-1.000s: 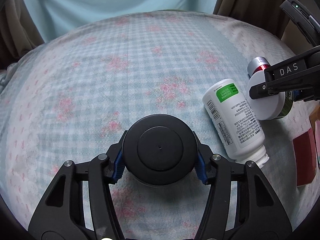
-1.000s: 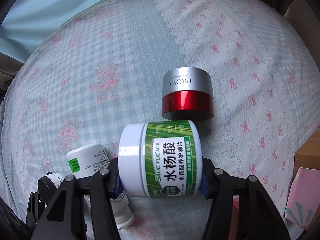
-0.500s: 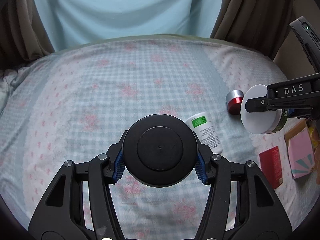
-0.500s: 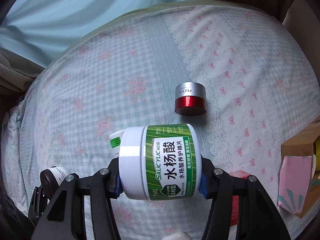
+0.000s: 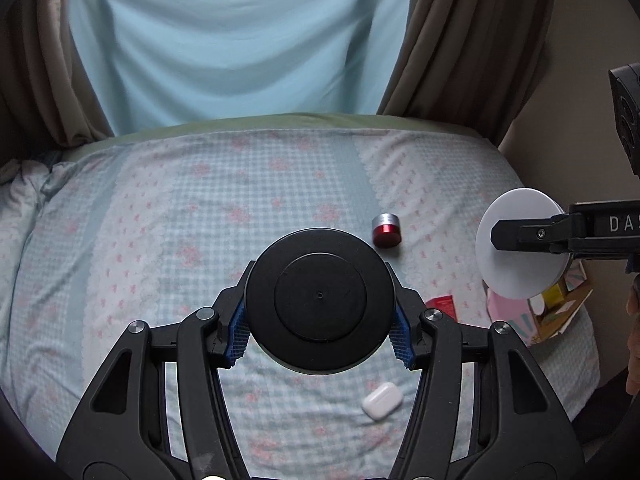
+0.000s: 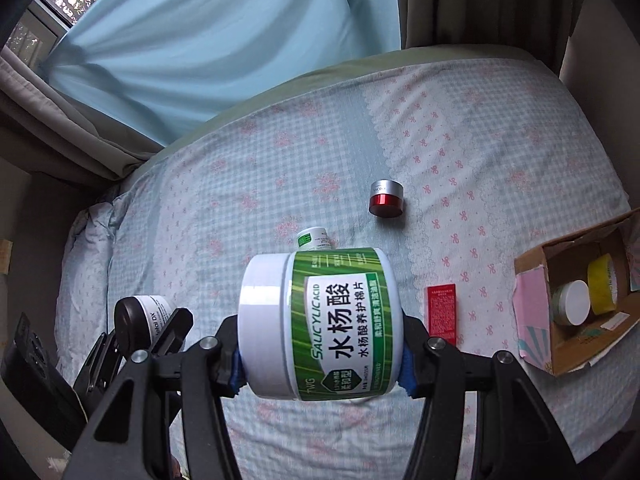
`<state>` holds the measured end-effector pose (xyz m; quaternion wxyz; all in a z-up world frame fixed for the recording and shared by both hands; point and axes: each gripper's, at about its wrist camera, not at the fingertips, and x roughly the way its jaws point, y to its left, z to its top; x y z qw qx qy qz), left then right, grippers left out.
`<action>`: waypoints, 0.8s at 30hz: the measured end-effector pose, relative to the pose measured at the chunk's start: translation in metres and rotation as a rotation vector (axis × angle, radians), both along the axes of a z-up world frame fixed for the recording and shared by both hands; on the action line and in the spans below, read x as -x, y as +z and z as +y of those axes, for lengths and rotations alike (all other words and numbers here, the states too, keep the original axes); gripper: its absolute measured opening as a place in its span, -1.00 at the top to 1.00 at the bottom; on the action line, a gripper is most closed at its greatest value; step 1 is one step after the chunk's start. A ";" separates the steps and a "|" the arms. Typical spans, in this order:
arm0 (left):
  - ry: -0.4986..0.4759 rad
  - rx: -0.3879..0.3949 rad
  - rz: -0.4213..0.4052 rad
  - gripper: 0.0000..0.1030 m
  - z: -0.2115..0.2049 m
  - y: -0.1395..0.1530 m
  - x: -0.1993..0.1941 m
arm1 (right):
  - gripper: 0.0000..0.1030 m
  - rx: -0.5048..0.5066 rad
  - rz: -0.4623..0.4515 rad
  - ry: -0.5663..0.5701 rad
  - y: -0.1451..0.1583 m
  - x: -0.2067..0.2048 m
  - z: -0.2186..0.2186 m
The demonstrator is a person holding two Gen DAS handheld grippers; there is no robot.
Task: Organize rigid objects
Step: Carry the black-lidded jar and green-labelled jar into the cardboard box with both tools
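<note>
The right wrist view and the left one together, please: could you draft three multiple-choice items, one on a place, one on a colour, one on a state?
1. Where is the yellow roll?
A. inside the open cardboard box
B. on the bedspread beside the red carton
C. in the left gripper

2. What colour is the lid of the jar in the left gripper?
A. white
B. black
C. red

3. How is the green-labelled jar in the right gripper held?
A. upright
B. on its side, lid to the left
C. resting on the bedspread

Answers: 1 A, it sits in the box by a white-lidded jar. 2 B, the round lid faces the camera. 3 B, pads clamp it above the bed.
</note>
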<state>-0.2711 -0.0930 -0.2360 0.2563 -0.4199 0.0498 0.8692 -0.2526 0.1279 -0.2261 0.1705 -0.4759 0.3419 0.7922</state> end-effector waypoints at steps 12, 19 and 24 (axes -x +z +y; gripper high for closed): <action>-0.006 -0.025 -0.005 -0.03 0.096 0.064 -0.100 | -0.02 -0.020 0.010 0.011 0.023 -0.154 0.059; -0.025 -0.038 -0.035 -0.03 0.189 0.068 -0.150 | -0.02 -0.037 -0.038 -0.018 0.003 -0.240 0.135; -0.041 -0.037 -0.074 -0.03 0.259 0.056 -0.170 | -0.02 -0.036 -0.070 -0.052 -0.021 -0.283 0.197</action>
